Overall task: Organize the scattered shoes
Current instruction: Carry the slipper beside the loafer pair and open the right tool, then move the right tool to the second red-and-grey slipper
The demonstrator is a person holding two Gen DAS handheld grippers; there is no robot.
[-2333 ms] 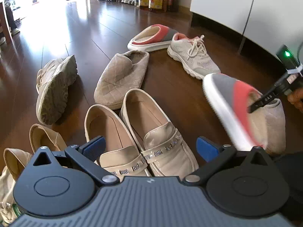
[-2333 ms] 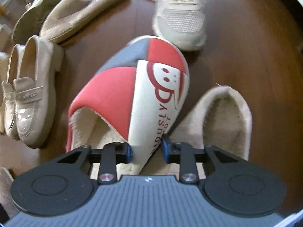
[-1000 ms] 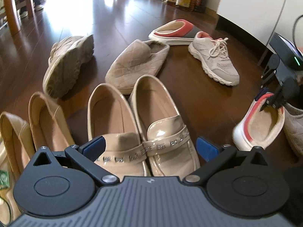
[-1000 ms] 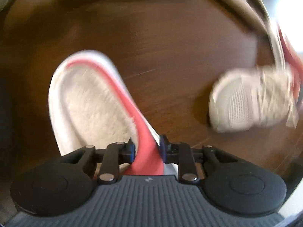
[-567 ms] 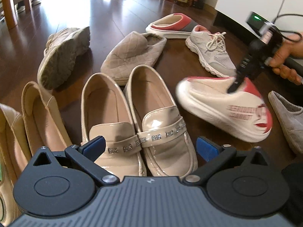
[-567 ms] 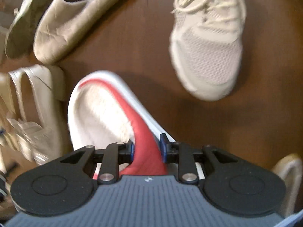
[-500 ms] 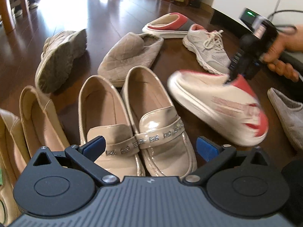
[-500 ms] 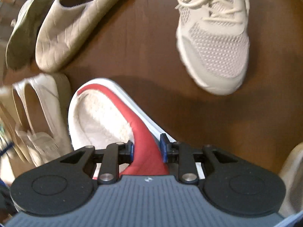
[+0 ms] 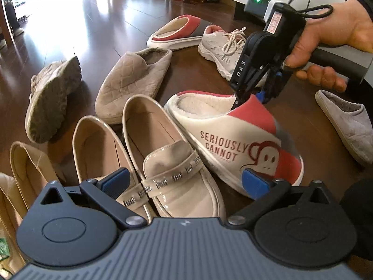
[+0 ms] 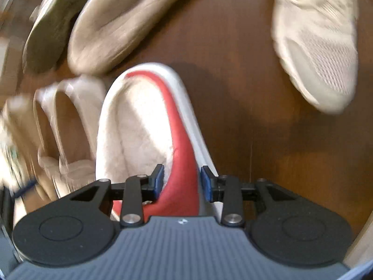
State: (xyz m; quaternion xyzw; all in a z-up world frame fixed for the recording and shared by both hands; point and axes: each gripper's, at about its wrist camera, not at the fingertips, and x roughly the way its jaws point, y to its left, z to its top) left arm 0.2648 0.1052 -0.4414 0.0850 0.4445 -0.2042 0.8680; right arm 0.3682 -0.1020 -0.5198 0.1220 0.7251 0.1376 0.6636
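1. My right gripper (image 10: 179, 182) is opening, jaws easing apart around the red upper of the monkey slipper (image 9: 233, 137), pads no longer pressing
2. That slipper sits on the floor (image 9: 98, 30) just right of the beige loafers (image 9: 163, 154)
3. My left gripper (image 9: 184, 182) hangs spread wide and empty over the loafers
4. The matching slipper (image 9: 179, 31) lies well beyond the loafers, by a white sneaker (image 9: 221, 46)

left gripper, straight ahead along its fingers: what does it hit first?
Probably the right-hand loafer, lying between the open left gripper fingers in view; the monkey slipper sits just right of that line. Depth is unclear.
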